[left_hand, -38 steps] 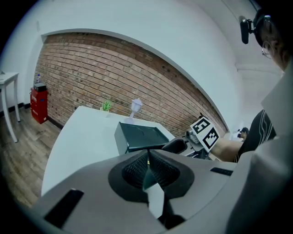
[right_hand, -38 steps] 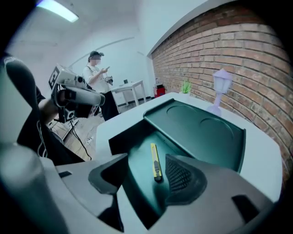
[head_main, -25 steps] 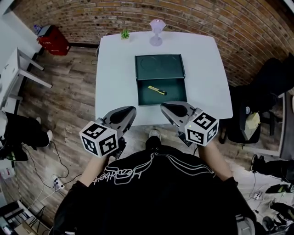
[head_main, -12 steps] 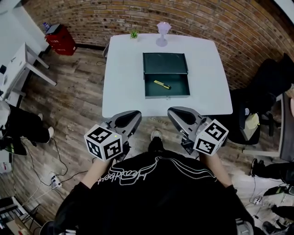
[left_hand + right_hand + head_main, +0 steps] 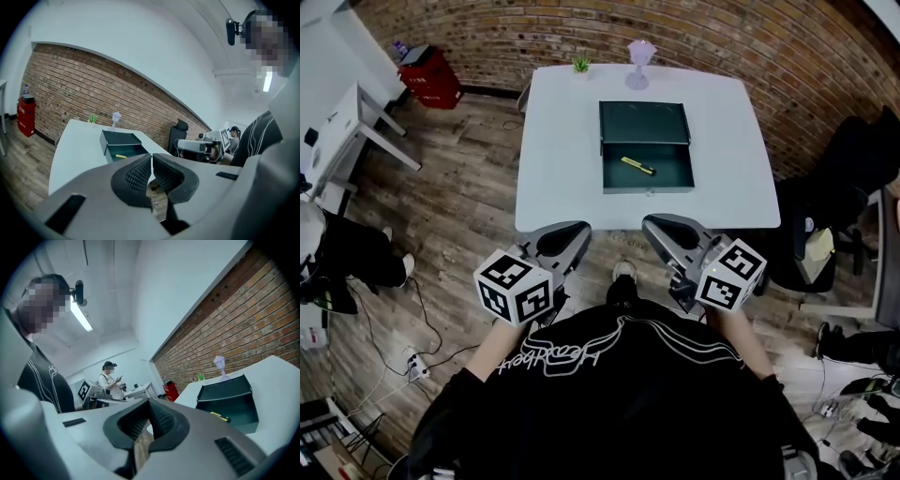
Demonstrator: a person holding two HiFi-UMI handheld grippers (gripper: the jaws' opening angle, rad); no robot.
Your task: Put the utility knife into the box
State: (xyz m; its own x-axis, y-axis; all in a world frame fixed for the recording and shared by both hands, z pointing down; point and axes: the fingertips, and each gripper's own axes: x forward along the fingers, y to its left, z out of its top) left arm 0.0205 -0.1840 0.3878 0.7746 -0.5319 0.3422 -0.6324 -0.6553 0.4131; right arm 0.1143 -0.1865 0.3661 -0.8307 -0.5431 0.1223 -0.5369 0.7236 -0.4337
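Observation:
The yellow utility knife [image 5: 637, 166] lies inside the open tray of the dark green box [image 5: 644, 123] on the white table [image 5: 553, 169]. The left gripper view shows the same box [image 5: 117, 138] and knife [image 5: 121, 156], and so does the right gripper view: box [image 5: 225, 392], knife [image 5: 219, 416]. Both grippers hang in front of the person's chest, short of the table's near edge. My left gripper [image 5: 565, 234] is shut, its pads meeting at the tip [image 5: 151, 157] with nothing between them. My right gripper [image 5: 661, 230] is also shut and holds nothing [image 5: 149, 404].
A pink glass lamp [image 5: 637, 52] and a small green plant [image 5: 580, 65] stand at the table's far edge. A red bin [image 5: 427, 75] sits by the brick wall, a white desk [image 5: 337, 131] at left, a black chair [image 5: 853, 178] at right. Another person [image 5: 110, 376] stands behind.
Both grippers have drawn back from the table's near edge toward the body. The knife has stayed in the box.

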